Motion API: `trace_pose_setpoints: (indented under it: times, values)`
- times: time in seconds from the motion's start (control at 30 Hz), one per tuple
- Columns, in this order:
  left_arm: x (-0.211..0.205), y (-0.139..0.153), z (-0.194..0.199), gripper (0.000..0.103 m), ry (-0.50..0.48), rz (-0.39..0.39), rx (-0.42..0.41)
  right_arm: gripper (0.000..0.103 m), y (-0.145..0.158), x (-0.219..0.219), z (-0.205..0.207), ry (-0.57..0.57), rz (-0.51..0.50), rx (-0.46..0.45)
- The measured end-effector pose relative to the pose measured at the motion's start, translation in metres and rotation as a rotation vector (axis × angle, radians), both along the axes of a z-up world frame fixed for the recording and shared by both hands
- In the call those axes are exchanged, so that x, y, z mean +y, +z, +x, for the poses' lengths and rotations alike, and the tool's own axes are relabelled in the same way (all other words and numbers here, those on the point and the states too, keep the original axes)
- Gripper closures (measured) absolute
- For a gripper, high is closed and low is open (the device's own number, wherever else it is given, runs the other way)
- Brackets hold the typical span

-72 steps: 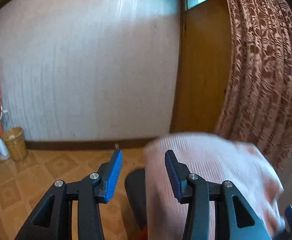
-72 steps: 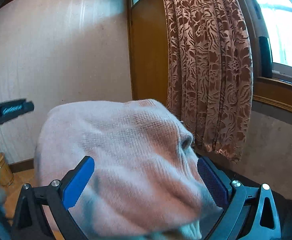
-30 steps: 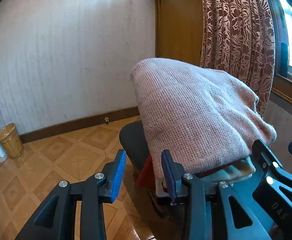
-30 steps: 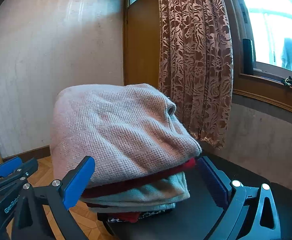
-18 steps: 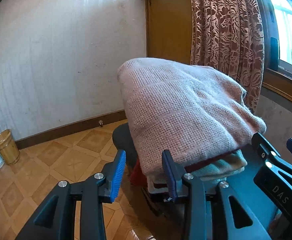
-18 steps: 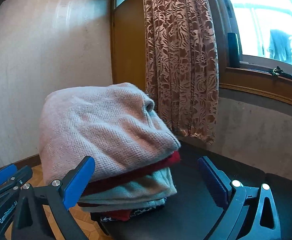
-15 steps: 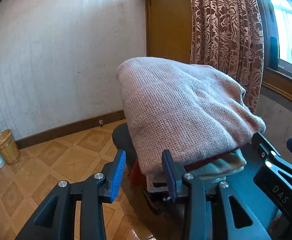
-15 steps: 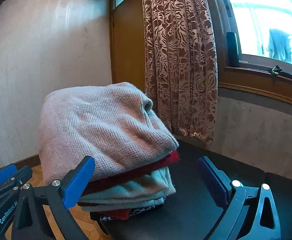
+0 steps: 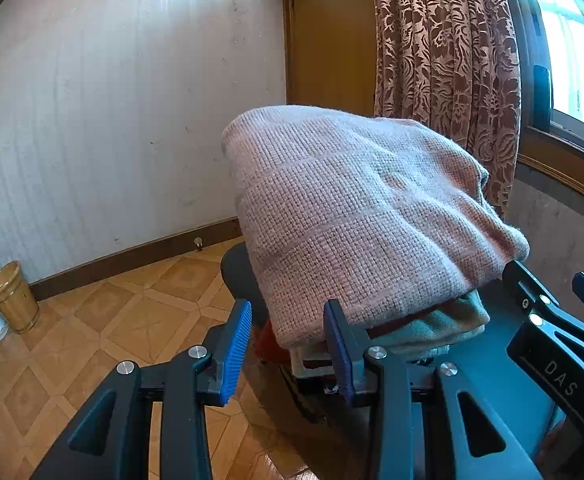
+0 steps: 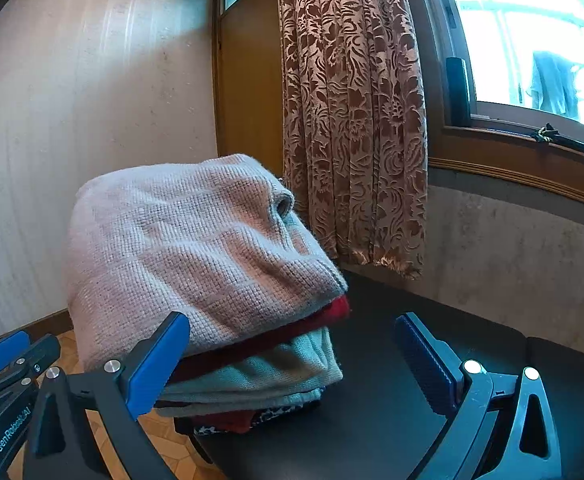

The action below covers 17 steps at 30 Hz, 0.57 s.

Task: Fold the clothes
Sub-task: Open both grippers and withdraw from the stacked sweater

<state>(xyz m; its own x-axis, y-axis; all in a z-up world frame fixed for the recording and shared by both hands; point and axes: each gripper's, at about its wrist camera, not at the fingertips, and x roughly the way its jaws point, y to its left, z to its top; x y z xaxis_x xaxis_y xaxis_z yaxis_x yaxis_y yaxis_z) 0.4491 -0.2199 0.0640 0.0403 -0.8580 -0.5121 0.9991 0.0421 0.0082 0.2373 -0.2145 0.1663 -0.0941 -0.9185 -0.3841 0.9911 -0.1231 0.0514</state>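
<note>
Pink knit sweater [image 10: 195,248] tops folded stack on black table [image 10: 392,400], centre frame. Left gripper [image 9: 287,344] and right gripper [image 10: 292,356]: jaws apart, nothing held.

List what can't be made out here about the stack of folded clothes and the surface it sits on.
- Lowest layers of the stack: in the right wrist view only edges show under the pink knit sweater, red garment and pale green garment; item count unclear.
- Stack's near corner: left wrist view, hidden by the left gripper.
- Black surface: cut off by the frame; its full shape is unclear.
</note>
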Motion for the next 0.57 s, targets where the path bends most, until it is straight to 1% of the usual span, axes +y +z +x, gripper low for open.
trace_pose_setpoints:
  times: [0.13,0.23,0.57]
  values:
    - [-0.002,-0.003,-0.001,0.065,-0.002,0.000,-0.005,0.000,0.000,-0.001,-0.001,-0.006,0.008,-0.005]
    - [-0.008,-0.008,-0.003,0.065,-0.004,0.020,-0.003,0.000,-0.002,-0.003,-0.003,-0.010,0.017,-0.009]
    - [-0.008,-0.008,-0.010,0.065,0.005,-0.007,-0.019,0.000,-0.006,-0.008,-0.003,-0.006,0.033,-0.019]
